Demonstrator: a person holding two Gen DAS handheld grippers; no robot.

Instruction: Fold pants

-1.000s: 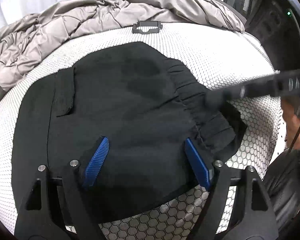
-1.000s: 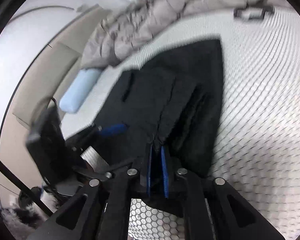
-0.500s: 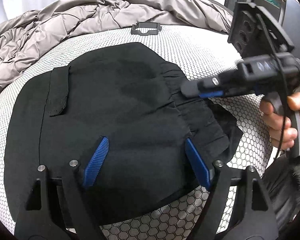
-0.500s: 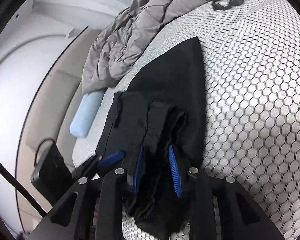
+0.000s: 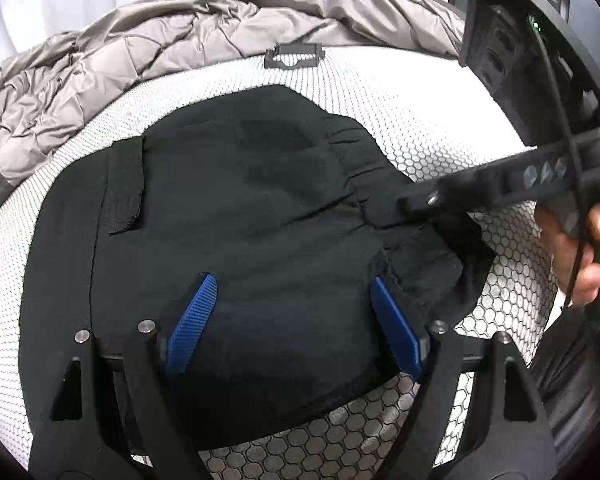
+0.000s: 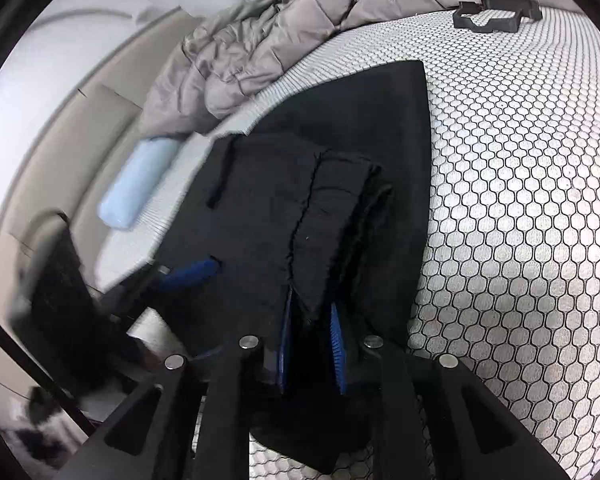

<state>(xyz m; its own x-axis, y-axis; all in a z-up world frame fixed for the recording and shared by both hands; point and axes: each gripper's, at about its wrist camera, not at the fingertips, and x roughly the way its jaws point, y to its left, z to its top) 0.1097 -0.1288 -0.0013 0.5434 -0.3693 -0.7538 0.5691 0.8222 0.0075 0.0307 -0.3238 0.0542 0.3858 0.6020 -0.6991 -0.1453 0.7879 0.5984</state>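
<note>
Pants [image 5: 236, 216], black and partly folded, lie flat on a bed whose white cover [image 5: 440, 128] carries a hexagon pattern. Their gathered waistband [image 6: 332, 240] points toward the right gripper [image 6: 311, 344], and a doubled fold of that band runs in between its blue fingers [image 6: 336, 344]. These fingers stand narrowly apart and have just been closing, with the cloth between them; the pads seem to press on it. In the left wrist view, the left gripper [image 5: 296, 320] hangs over the near part of the pants with its fingers [image 5: 192, 320] spread wide, one on each side above flat cloth, gripping nothing. A flap pocket [image 5: 126, 188] shows on the garment's left side. Beyond the pants a small dark plastic frame [image 5: 295, 56] rests on the cover, and a rumpled grey quilt [image 5: 140, 52] is heaped behind it. A hand [image 5: 572, 248] holds the right gripper's handle.
</note>
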